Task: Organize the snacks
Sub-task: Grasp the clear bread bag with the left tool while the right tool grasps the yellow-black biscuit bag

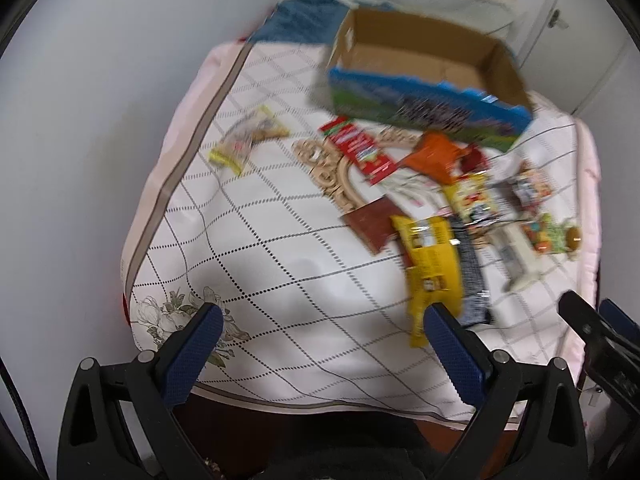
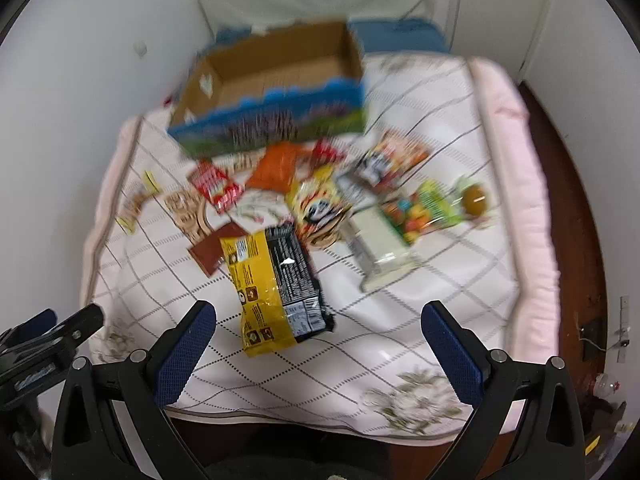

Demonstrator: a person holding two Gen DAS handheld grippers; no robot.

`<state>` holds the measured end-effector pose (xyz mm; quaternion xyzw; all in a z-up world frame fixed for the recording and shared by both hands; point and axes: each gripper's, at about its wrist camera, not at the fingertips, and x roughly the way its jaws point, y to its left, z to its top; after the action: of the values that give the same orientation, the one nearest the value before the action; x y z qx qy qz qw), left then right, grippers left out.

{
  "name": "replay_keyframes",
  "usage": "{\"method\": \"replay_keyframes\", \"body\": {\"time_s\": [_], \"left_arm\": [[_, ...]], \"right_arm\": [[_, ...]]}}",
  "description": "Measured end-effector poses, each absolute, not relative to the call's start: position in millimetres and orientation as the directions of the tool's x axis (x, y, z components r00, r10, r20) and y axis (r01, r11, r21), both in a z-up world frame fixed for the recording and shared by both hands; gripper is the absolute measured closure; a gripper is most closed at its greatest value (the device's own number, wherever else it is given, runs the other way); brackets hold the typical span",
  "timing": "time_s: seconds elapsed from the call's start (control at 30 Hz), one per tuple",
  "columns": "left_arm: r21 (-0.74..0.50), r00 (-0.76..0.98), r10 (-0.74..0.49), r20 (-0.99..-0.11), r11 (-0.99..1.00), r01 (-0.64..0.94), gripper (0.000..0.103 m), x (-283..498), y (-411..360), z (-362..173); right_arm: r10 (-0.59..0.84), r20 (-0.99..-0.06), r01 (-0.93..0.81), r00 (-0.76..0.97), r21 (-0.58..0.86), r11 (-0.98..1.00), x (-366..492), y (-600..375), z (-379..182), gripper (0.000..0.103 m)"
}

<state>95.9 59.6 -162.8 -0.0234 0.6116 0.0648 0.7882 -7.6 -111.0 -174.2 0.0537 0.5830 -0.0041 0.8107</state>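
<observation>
Several snack packs lie scattered on a checked tablecloth [image 1: 260,264]. Nearest is a yellow bag [image 1: 430,264] [image 2: 256,280] beside a dark pack [image 2: 298,276]. Farther back lie a red pack [image 1: 358,148] [image 2: 214,186], an orange pouch [image 1: 434,156] [image 2: 276,170], a colourful candy bag [image 2: 424,210] and a clear yellow-edged packet [image 1: 248,136]. An open cardboard box [image 1: 424,68] [image 2: 276,80] with a blue-green printed side stands at the back, nothing visible inside. My left gripper [image 1: 324,320] is open over the near cloth. My right gripper [image 2: 320,316] is open in front of the yellow bag.
White walls close in on the left, a cabinet [image 1: 576,32] stands at the back right. A blue cloth [image 1: 308,12] lies behind the box. The table's pink padded edge [image 2: 516,184] drops to a dark floor [image 2: 568,208]. A wooden ornament [image 1: 332,172] lies under the snacks.
</observation>
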Motion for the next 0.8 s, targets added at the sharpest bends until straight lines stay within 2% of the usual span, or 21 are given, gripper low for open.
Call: {"method": "replay_keyframes", "body": {"time_s": [0.23, 0.4, 0.57, 0.67, 0.73, 0.8], "left_arm": [[0.085, 0.151, 0.101, -0.983, 0.991, -0.105, 0.0, 129.3, 73.2, -236.1], [0.088, 0.109, 0.092, -0.99, 0.995, -0.045, 0.0, 144.6, 75.5, -270.3], [0.093, 0.107, 0.092, -0.99, 0.996, 0.001, 0.0, 156.2, 85.9, -278.6], [0.096, 0.13, 0.093, -0.987, 0.995, 0.017, 0.0, 169.3, 98.6, -273.0], [0.112, 0.16, 0.105, -0.981, 0.993, 0.035, 0.0, 184.2, 109.8, -265.2], [0.136, 0.193, 0.122, -0.974, 0.989, 0.058, 0.0, 201.9, 122.4, -257.2]], "right_arm": [[0.131, -0.984, -0.006, 0.12, 0.131, 0.991, 59.0, -77.3, -283.9, 0.0], [0.103, -0.995, -0.086, -0.012, 0.104, 0.991, 77.8, -40.5, -333.2, 0.0], [-0.046, -0.997, -0.17, -0.066, -0.035, 0.985, 82.0, -16.6, -361.7, 0.0], [-0.075, -0.993, -0.152, -0.089, -0.061, 0.986, 83.9, -16.1, -370.7, 0.0], [-0.065, -0.993, -0.126, -0.098, -0.053, 0.991, 85.1, -18.3, -372.2, 0.003], [-0.039, -0.993, -0.086, -0.109, -0.03, 0.996, 86.6, -23.8, -367.3, 0.012]]}}
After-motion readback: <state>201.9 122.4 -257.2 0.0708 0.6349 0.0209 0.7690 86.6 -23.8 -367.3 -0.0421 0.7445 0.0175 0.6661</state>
